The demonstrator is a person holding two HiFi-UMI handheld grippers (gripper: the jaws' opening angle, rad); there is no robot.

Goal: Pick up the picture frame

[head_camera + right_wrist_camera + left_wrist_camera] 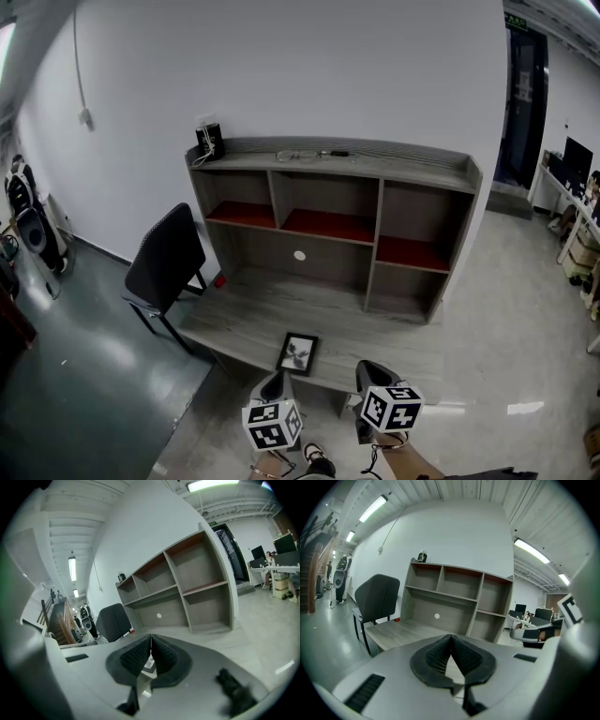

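Observation:
A small black picture frame (298, 353) with a leaf print lies flat near the front edge of the grey desk (253, 314). Both grippers hover just short of that edge. My left gripper (274, 382) is a little left of the frame, and its pads meet with nothing between them (451, 637). My right gripper (371, 371) is to the frame's right, also shut and empty (151, 637). In the right gripper view a corner of the frame (149, 663) shows through the slit under the pads. The left gripper view shows only desk top.
A grey hutch (375, 202) with red-floored open shelves stands at the back of the desk. A black device (209, 141) and a cable (309, 155) lie on its top. A black chair (167, 258) stands at the desk's left. Office desks (574, 192) line the far right.

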